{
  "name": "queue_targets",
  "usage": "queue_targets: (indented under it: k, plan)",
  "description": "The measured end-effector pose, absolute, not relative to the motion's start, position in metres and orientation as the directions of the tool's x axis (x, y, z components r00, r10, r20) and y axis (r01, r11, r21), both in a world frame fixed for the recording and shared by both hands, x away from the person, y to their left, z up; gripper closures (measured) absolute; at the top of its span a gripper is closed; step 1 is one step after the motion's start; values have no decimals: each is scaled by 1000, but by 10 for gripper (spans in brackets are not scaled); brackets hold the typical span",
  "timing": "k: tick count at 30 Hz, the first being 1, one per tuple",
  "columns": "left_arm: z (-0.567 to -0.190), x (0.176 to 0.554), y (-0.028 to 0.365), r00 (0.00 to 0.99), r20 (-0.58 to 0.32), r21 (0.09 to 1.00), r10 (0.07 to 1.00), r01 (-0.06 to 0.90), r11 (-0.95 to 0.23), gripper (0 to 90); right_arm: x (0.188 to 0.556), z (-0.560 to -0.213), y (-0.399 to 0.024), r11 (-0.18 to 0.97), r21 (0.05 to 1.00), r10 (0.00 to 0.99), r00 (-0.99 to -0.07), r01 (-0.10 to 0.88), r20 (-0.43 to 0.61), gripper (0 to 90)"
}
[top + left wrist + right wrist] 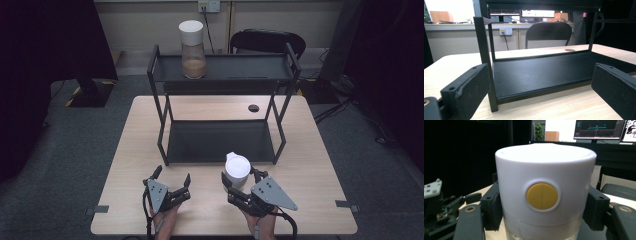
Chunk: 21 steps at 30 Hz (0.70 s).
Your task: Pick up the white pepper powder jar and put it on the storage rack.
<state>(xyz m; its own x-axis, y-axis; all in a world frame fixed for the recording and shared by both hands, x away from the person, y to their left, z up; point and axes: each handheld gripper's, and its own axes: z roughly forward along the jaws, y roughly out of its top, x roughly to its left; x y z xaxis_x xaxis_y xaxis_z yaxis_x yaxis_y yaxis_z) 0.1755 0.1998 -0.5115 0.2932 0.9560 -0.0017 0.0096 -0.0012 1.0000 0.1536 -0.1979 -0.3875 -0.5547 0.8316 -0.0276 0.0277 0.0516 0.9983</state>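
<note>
1. At the near left of the wooden table [310, 175], the left gripper [170, 181] rests low in the person's hand, its jaws spread wide with nothing between them. It points at the front left post of the black two-tier rack [220, 142].
2. From the left gripper view, the rack's bottom shelf [544, 72] lies bare just ahead, the corner post rising close beside the left jaw.
3. Up on the rack's top shelf, towards its left end, stands a glass jar with a white lid [192, 49], partly filled with something tan and grainy.
4. To the right of the left gripper and near the front edge of the rack, the right gripper [241, 179] is clamped on a white-lidded jar [237, 169], its pads pressing either side just below the lid.
5. In the right gripper view that jar's lid [545, 187] shows a round yellow button [542, 196] facing the camera, with clear glass beginning beneath it.
6. Behind the table, right of centre, a black chair [267, 42] stands against the wall.
</note>
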Motion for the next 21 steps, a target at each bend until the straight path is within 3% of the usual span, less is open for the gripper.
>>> queue_targets:
  k: [21]
  plan:
    - [-512, 176, 200, 296, -1, 1000, 955, 8, -1, 14, 193, -343, -198, 59, 998, 833, -550, -21, -60, 303]
